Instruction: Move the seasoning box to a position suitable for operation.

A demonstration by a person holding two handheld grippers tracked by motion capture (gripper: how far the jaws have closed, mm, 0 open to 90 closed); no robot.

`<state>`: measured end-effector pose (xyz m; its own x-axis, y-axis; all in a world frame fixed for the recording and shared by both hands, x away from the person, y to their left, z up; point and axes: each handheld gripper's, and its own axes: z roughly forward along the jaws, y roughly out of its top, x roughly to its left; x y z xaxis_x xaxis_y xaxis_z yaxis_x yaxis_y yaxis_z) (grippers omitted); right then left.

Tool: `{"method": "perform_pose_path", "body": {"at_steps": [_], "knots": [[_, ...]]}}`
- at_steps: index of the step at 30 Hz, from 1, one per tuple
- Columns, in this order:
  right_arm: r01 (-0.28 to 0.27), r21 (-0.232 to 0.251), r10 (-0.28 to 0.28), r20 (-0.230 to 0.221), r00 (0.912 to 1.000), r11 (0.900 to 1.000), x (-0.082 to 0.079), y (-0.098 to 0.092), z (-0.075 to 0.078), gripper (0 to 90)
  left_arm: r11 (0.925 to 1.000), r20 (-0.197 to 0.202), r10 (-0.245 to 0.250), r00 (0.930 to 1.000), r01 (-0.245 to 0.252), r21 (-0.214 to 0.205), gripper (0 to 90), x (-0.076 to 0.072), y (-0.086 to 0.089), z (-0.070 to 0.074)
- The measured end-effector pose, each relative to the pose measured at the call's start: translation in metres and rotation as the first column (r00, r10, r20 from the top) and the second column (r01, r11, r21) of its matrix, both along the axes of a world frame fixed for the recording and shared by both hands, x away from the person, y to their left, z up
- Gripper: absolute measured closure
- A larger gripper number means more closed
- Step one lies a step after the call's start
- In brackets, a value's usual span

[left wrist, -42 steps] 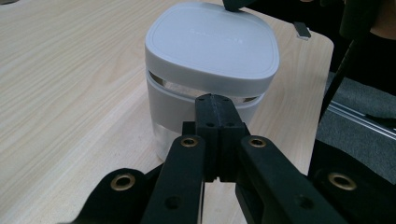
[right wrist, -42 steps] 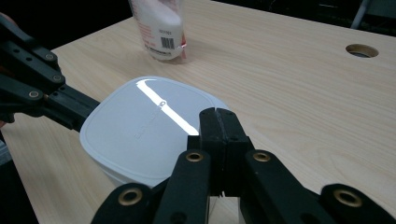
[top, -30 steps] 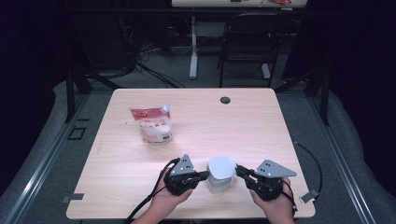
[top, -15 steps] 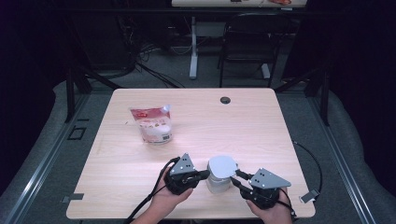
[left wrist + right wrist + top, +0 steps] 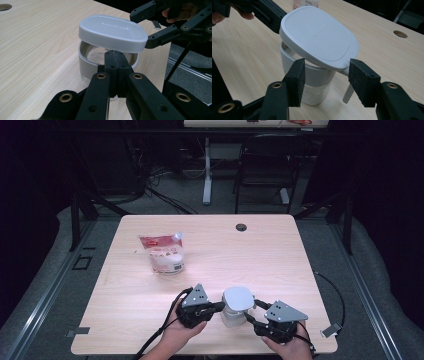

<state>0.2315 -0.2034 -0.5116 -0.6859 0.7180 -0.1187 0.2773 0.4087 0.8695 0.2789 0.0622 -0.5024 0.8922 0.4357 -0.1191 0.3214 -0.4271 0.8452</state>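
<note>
The table (image 5: 280, 250) is pale wood, with a small round hole (image 5: 241, 227) near its far edge, well beyond both claws. A red and white bag (image 5: 162, 253) lies far off to the left claw's outer side, well apart from the work.

At the near edge a white jar (image 5: 235, 312) stands between the two claws, with each one close on a flank. From the right gripper view its lower part looks clear, with something pale and powdery inside.

The lid (image 5: 238, 298) sits crooked on the jar. In the left gripper view it (image 5: 112, 32) is tipped up on the side facing that claw, leaving a gap above the rim (image 5: 87, 56).

The left claw (image 5: 115, 60) has its jaws pressed flat together with nothing caught between them. Their joined tip sits right at the jar's rim, just under the raised edge of the lid; whether it touches either one I cannot tell.

The right claw (image 5: 325, 80) has just been opening its jaws, and they now stand wide. The jar's body and the low edge of the lid lie between them, but both pads (image 5: 298, 77) are clear of the jar, so it grips nothing.

A slim white tab (image 5: 348, 92) hangs down beside the jar, just inside the right claw's right-hand pad.
</note>
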Motion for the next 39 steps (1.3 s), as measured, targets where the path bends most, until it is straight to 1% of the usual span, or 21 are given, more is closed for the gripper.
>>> {"method": "perform_pose_path", "body": {"at_steps": [2, 6, 14, 15, 19, 24, 29, 35, 39], "knots": [[0.007, -0.004, -0.007, -0.007, 1.0, 1.0, 0.0, 0.001, -0.001, 45.0, 1.0, 0.0, 0.0, 1.0, 0.0, 0.001, 90.0, 0.0, 0.0, 0.0], [0.015, -0.017, -0.015, -0.012, 0.9998, 0.9998, 0.001, 0.001, -0.001, 44.8, 1.0, 0.001, -0.001, 1.0, 0.001, -0.001, 90.0, 0.0, 0.0, 0.001], [0.03, -0.015, -0.03, 0.0, 0.9996, 0.9994, 0.003, 0.004, -0.003, 45.3, 1.0, 0.004, 0.001, 1.0, -0.001, -0.001, 90.0, -0.001, 0.0, 0.001], [0.03, -0.013, -0.03, 0.0, 0.9996, 0.9995, 0.003, 0.004, -0.003, 45.4, 1.0, 0.003, -0.001, 1.0, 0.001, -0.006, 90.0, -0.001, 0.0, 0.0], [0.028, -0.01, -0.028, 0.003, 0.9996, 0.9996, 0.003, 0.003, -0.002, 46.3, 1.0, -0.001, 0.003, 1.0, -0.003, -0.004, 90.0, -0.002, 0.001, 0.0], [0.033, -0.012, -0.033, 0.016, 0.9993, 0.9994, 0.003, 0.003, -0.001, 48.5, 0.9999, 0.004, 0.012, 0.9999, -0.012, -0.002, 90.0, -0.001, 0.005, 0.001], [0.035, -0.013, -0.035, 0.018, 0.9992, 0.9993, 0.003, 0.002, -0.001, 50.8, 0.9997, 0.006, 0.023, 0.9997, -0.023, -0.004, 90.0, -0.001, 0.009, 0.0], [0.038, 0.008, -0.038, 0.02, 0.9991, 0.9992, 0.005, 0.0, 0.001, 53.1, 0.999, 0.006, 0.044, 0.999, -0.044, -0.002, 90.0, -0.001, 0.015, 0.001], [0.035, 0.032, -0.035, 0.024, 0.9991, 0.9989, 0.006, -0.002, 0.002, 55.0, 0.9981, 0.005, 0.062, 0.9981, -0.062, 0.0, 90.0, 0.0, 0.024, 0.001]]}}
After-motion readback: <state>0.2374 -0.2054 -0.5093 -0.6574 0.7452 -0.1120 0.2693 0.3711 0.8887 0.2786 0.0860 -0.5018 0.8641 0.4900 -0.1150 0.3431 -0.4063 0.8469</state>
